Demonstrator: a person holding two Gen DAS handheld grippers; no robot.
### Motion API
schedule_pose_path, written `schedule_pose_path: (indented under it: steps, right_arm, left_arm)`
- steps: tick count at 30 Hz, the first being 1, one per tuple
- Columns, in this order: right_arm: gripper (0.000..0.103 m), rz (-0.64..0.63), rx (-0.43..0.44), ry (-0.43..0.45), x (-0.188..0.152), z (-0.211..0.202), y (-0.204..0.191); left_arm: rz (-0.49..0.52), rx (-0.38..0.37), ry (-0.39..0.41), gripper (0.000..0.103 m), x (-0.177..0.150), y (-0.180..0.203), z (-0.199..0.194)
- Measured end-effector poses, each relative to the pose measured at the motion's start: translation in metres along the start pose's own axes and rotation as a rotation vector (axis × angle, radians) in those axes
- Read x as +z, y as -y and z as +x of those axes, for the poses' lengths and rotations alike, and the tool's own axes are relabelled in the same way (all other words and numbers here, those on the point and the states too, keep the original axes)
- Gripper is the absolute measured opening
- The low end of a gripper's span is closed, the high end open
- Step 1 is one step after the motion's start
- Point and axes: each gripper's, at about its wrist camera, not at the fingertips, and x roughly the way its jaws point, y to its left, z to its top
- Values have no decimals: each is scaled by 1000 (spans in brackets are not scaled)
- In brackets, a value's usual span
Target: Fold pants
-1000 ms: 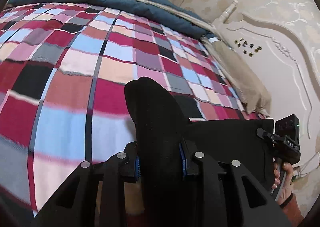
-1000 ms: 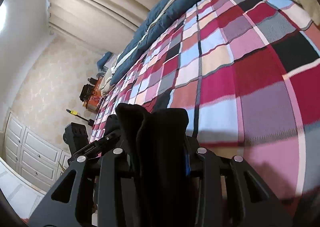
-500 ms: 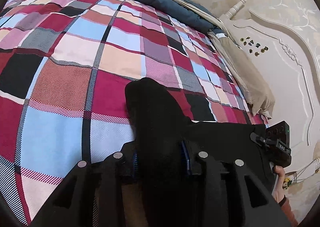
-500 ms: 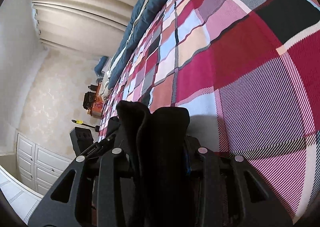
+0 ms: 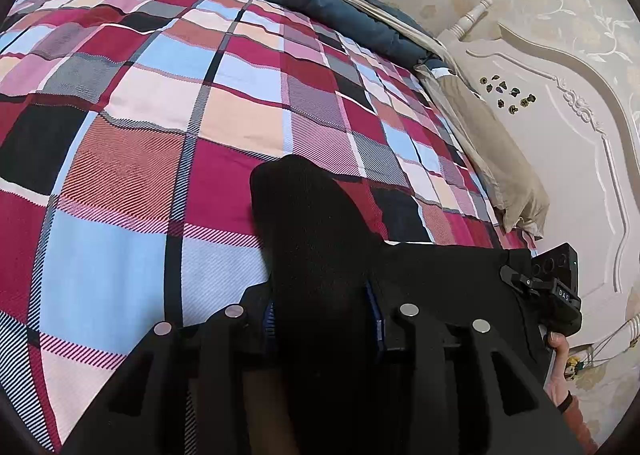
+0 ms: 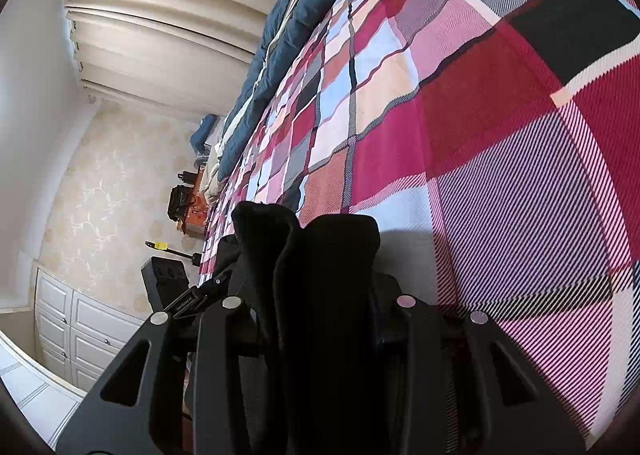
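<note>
So in the left wrist view, the black soft-fabric pants (image 5: pixel 316 239) are bunched up between the fingers of the left gripper (image 5: pixel 322 315), whose jaws have just been easing wider but with the blue pads still hugging the cloth, and the fold pokes out ahead over the red, pink and blue plaid bedspread (image 5: pixel 168 159) while the rest stretches flat over to the right gripper (image 5: pixel 556 287) near the cream carved headboard (image 5: pixel 560 159). Over in the right wrist view, the right gripper (image 6: pixel 316 319) sits narrow and clamped on a doubled-up wad of the same pants (image 6: pixel 320 263), sticking up just above the bedspread (image 6: pixel 500 175), with the left gripper (image 6: pixel 188 295) visible off to the side.
</note>
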Motion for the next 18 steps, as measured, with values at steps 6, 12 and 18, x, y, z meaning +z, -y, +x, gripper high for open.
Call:
schedule_pose_path:
  steps: [6,12,18]
  right_arm:
    - [43,18,13,-2,-2,-5,-3]
    - [65,33,16,38,-18,-29,-14]
    - [75,60,18,74,-53,-72,-13]
  left_arm:
    - [1,6,22,66,-3,1,-7]
    - [-93,-47,29,82,-20,-4,-33]
    - [-169,-132,29,84,-66,-14,-69]
